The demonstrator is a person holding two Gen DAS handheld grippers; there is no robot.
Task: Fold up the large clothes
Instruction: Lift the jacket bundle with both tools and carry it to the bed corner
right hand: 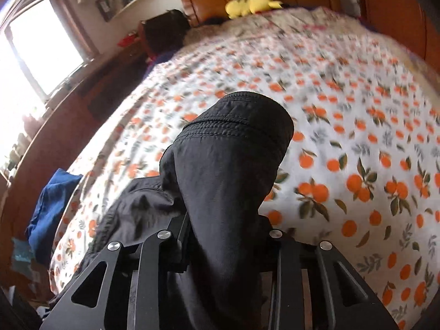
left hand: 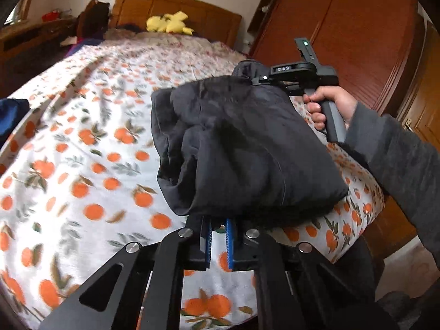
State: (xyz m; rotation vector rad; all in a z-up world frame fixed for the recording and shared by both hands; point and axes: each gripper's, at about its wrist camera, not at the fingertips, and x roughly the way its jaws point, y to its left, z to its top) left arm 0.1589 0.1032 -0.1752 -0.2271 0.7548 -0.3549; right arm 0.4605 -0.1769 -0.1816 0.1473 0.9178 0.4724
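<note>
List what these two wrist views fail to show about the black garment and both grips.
- Left wrist view: the black garment covers the tips of the left gripper, so the pinch itself is hidden.
- Right wrist view: cloth draped over the right gripper hides its jaws.
- Both views: the garment is bunched, so what kind it is stays unclear.
- Right wrist view: the far bedspread is blurred.
- Left wrist view: the blue cloth is cut off by the left edge.

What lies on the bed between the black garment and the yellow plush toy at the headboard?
Only bare orange-print bedsheet between the black garment and the yellow plush toy, clearest in the right wrist view.
</note>
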